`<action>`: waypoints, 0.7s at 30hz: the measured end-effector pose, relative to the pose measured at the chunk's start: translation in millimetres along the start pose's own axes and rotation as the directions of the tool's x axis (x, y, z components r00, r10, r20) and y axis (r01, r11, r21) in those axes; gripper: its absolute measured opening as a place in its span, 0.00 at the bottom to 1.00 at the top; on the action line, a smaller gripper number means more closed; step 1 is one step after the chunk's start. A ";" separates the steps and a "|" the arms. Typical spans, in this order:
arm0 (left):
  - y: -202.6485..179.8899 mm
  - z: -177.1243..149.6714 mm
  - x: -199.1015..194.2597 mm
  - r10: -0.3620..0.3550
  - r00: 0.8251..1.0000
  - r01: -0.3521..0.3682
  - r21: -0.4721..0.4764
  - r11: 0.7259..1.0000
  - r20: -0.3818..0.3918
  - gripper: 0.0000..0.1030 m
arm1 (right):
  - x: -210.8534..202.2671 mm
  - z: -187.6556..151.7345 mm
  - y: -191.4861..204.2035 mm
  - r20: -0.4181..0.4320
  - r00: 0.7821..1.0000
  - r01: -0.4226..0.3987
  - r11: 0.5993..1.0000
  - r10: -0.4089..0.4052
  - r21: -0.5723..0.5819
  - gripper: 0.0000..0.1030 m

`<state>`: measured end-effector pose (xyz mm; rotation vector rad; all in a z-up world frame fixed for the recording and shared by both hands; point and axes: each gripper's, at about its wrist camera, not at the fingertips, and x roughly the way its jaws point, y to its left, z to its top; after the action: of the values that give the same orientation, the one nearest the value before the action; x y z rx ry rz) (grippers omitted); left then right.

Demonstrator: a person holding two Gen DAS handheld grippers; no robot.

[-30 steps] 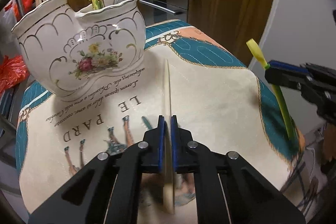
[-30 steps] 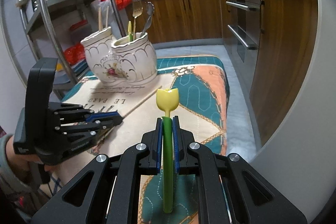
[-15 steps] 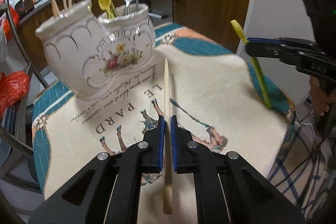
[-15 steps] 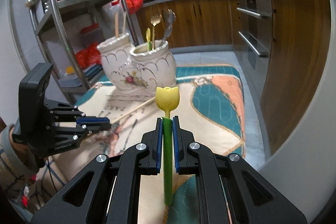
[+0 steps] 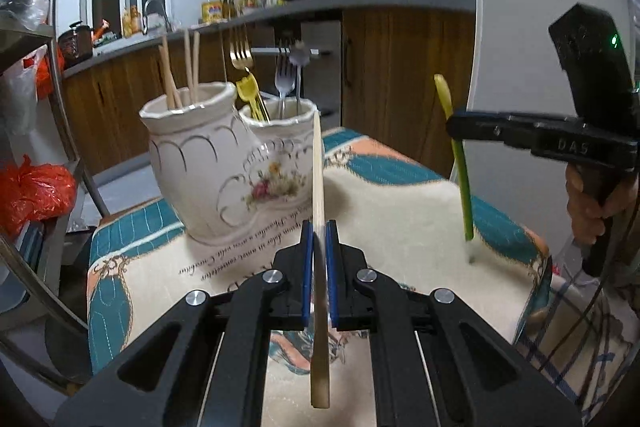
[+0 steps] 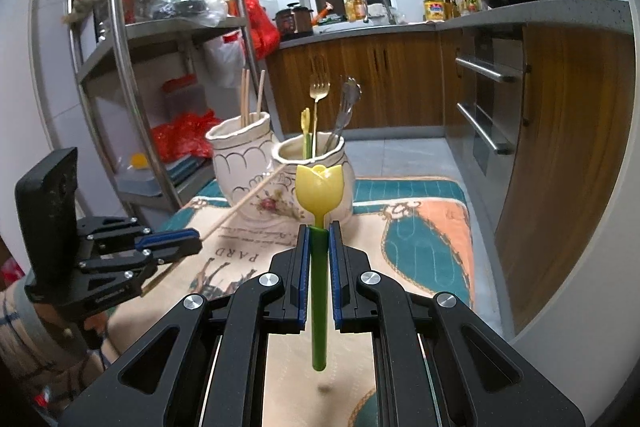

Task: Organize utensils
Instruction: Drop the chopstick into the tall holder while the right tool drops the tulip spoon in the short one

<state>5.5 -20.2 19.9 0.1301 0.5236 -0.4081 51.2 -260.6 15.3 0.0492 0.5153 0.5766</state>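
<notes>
My left gripper (image 5: 319, 231) is shut on a pale wooden chopstick (image 5: 318, 171), held above the cloth and pointing at the holder. My right gripper (image 6: 319, 231) is shut on a tulip-shaped spoon (image 6: 319, 187) with a yellow head and green handle. A white floral ceramic holder (image 5: 224, 171) with two joined pots stands on the cloth; its left pot holds chopsticks (image 5: 188, 67), its right pot holds forks (image 5: 284, 75) and another tulip utensil. The holder also shows in the right wrist view (image 6: 280, 183). Each gripper appears in the other's view: right (image 5: 460, 127), left (image 6: 196, 245).
A printed cloth (image 5: 400, 219) with teal border covers the small table. A steel shelf rack (image 6: 120, 75) stands to the left. Wooden cabinets and an oven (image 6: 488, 99) are behind and to the right. A red bag (image 5: 32, 191) lies at the left.
Both grippers have risen and levelled out with their utensils. The holder now sits lower and nearer the centre of both views.
</notes>
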 end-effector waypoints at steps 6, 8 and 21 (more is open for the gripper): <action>5.0 4.4 4.8 -0.001 0.997 0.002 -0.023 1.000 0.075 0.06 | -0.4 3.3 2.4 0.009 1.000 0.018 1.000 -0.018 -0.014 0.10; 7.5 5.9 3.2 0.004 0.995 -0.002 -0.022 1.000 0.100 0.06 | 0.9 4.4 3.2 0.012 1.000 0.020 1.000 -0.020 -0.015 0.10; 29.7 23.7 -14.5 0.011 0.969 0.011 -0.087 0.996 0.247 0.06 | 17.7 28.7 10.0 0.041 0.999 0.007 1.000 -0.006 -0.024 0.10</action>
<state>17.2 6.6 48.2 -0.0057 0.2947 -0.3943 72.5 -239.9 34.2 0.0365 0.4687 0.5739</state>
